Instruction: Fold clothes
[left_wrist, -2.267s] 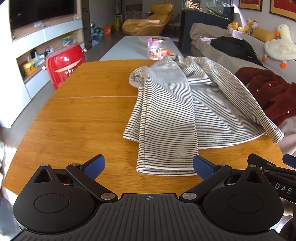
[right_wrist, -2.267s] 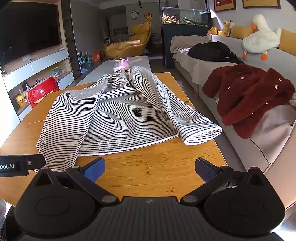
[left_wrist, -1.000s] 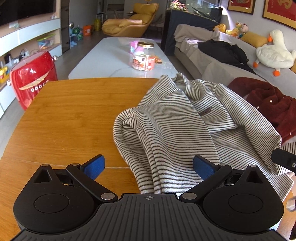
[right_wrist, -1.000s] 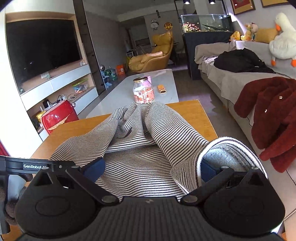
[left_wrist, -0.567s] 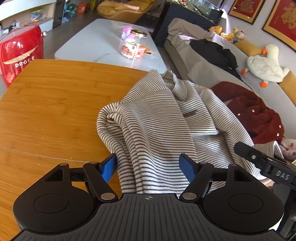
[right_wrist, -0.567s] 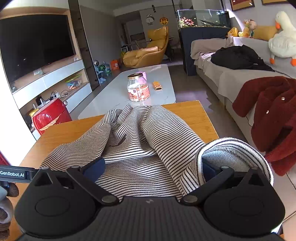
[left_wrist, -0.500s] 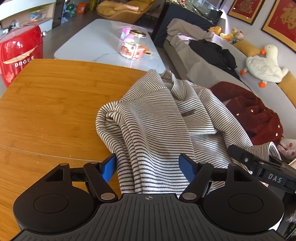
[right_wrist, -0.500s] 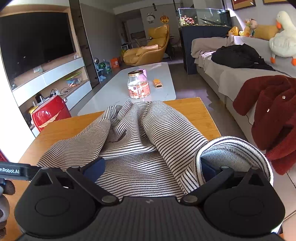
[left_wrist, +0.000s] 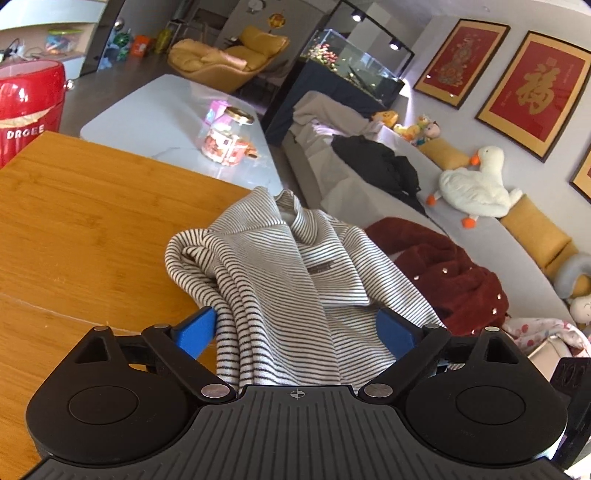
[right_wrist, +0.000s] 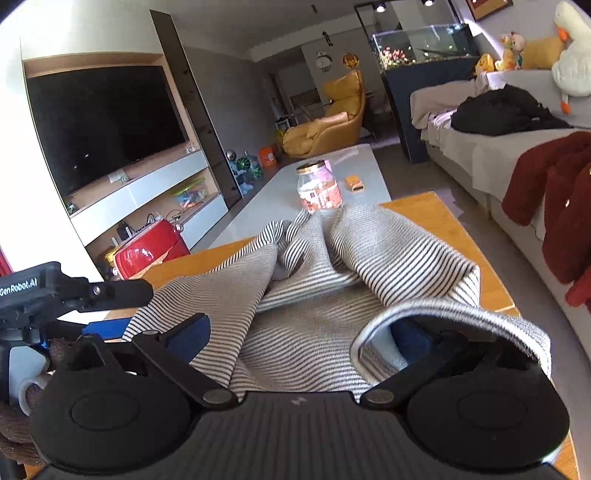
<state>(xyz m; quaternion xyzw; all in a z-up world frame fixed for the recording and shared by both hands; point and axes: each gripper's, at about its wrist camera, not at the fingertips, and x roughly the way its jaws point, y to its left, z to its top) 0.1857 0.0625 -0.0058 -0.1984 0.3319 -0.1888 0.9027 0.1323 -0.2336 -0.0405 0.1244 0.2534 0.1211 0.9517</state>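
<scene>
On the wooden table (left_wrist: 92, 229), the striped top (left_wrist: 295, 273) is now bunched and lifted at its near edge. Cloth is gathered between the spread fingers of the left gripper (left_wrist: 295, 328) and right gripper (right_wrist: 299, 339), though no firm pinch can be confirmed, so a fold appears under way.

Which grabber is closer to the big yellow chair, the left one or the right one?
I can't tell. Both the left gripper and the right gripper are down at the striped top on the wooden table, far from the yellow chair across the room.
</scene>
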